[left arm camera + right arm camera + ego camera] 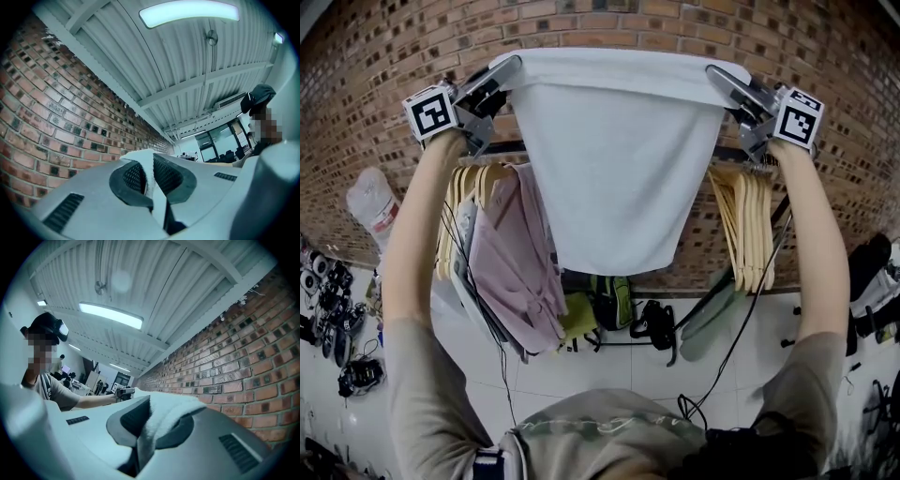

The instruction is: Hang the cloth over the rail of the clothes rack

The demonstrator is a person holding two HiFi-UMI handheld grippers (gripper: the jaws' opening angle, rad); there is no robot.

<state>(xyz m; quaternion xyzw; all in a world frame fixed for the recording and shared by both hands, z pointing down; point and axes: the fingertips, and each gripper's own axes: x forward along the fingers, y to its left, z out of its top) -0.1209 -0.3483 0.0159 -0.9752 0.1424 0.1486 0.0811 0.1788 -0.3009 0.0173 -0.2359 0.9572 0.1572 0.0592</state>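
A white cloth [614, 159] hangs stretched between my two grippers, held high in front of the brick wall. My left gripper [504, 73] is shut on its upper left corner and my right gripper [720, 79] is shut on its upper right corner. The rack's dark rail [508, 147] runs behind the cloth, a little below my grippers, and the cloth hides its middle. In the left gripper view a thin fold of cloth [149, 176] is pinched between the pads. A thicker bunch of cloth [161, 420] fills the jaws in the right gripper view.
Wooden hangers [467, 192] and a pink garment [517, 258] hang on the rail's left part. More wooden hangers [748, 230] hang at the right. Bags [609, 300] sit on the floor below the rack. Shoes [328, 319] line the left wall.
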